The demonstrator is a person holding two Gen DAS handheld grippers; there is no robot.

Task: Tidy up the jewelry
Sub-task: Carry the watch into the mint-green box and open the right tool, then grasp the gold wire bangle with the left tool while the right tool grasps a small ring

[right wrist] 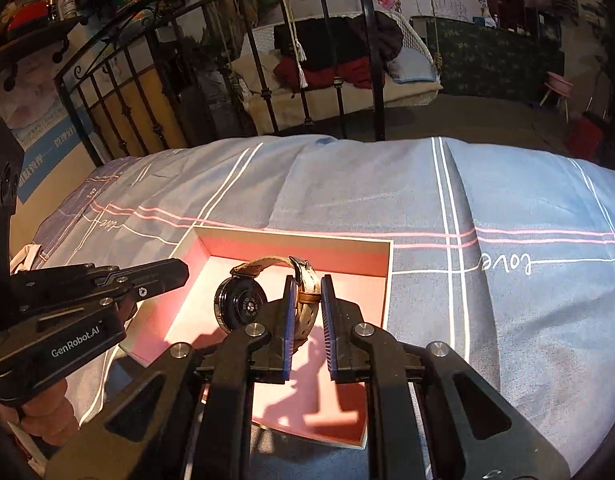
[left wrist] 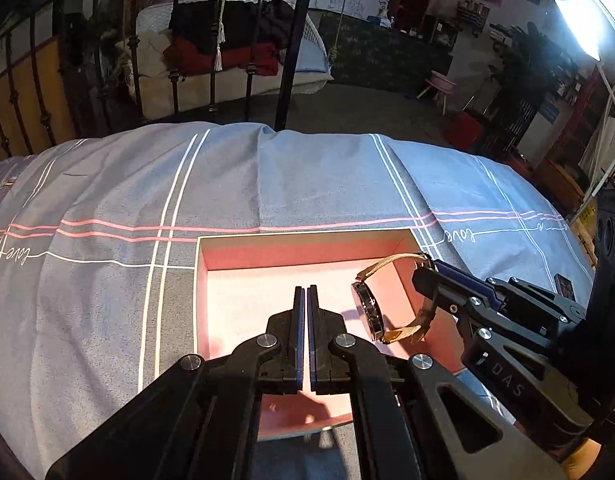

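An open pink-lined box lies on the blue bedspread. My right gripper is shut on the tan strap of a wristwatch and holds it above the box floor, the black case hanging to the left. In the left wrist view the watch hangs over the box's right side from the right gripper. My left gripper is shut and empty, over the middle of the box; it also shows at the left in the right wrist view.
The blue bedspread with white and pink stripes spreads around the box. A black iron bed frame stands at the far edge. Beyond it are a hanging bed with clothes and a pink stool.
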